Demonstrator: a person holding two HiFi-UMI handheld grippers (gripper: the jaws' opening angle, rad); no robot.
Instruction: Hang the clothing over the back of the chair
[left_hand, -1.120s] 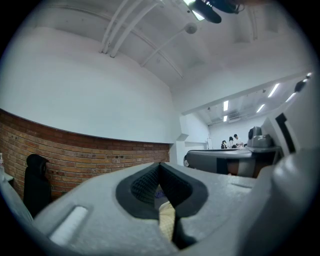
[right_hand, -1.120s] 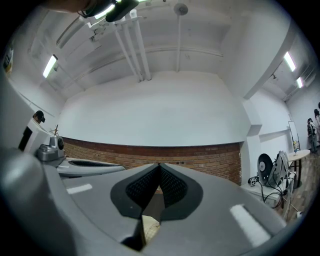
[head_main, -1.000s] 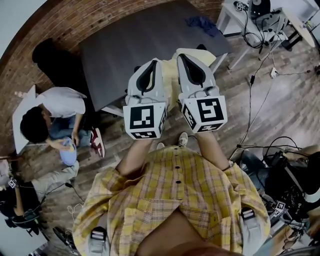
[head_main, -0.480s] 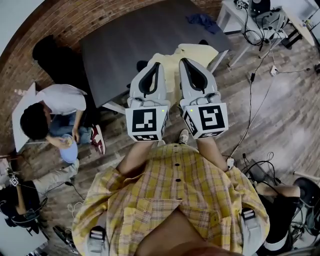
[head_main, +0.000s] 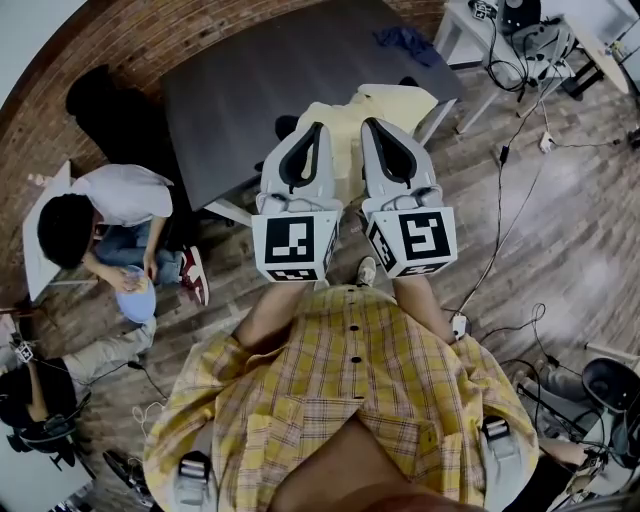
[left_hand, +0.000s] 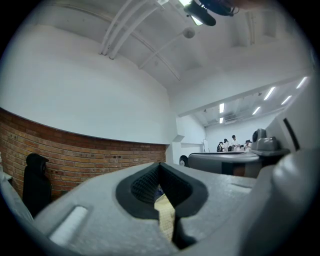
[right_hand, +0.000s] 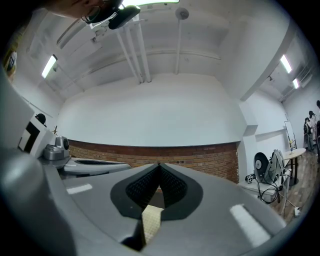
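A pale yellow garment (head_main: 347, 128) hangs in front of me at the near edge of the dark table, with both grippers holding it up side by side. My left gripper (head_main: 310, 130) is shut on its cloth; a strip of yellow fabric (left_hand: 165, 220) shows pinched between the jaws. Just to its right, my right gripper (head_main: 372, 125) is likewise shut on the garment, with fabric (right_hand: 151, 220) caught in the jaws. Something dark (head_main: 286, 127) peeks out left of the garment; I cannot tell whether it is the chair. Both gripper views look up at the wall and ceiling.
A dark grey table (head_main: 260, 70) stands ahead with a blue cloth (head_main: 405, 40) at its far corner. A person (head_main: 105, 215) sits on the floor at the left. Cables (head_main: 515, 200) run over the wooden floor at the right, near a white desk (head_main: 470, 35).
Both grippers, still shut on the garment, have shifted slightly forward and right together. More of the yellow cloth now shows beyond the jaws. The seated person has moved a little.
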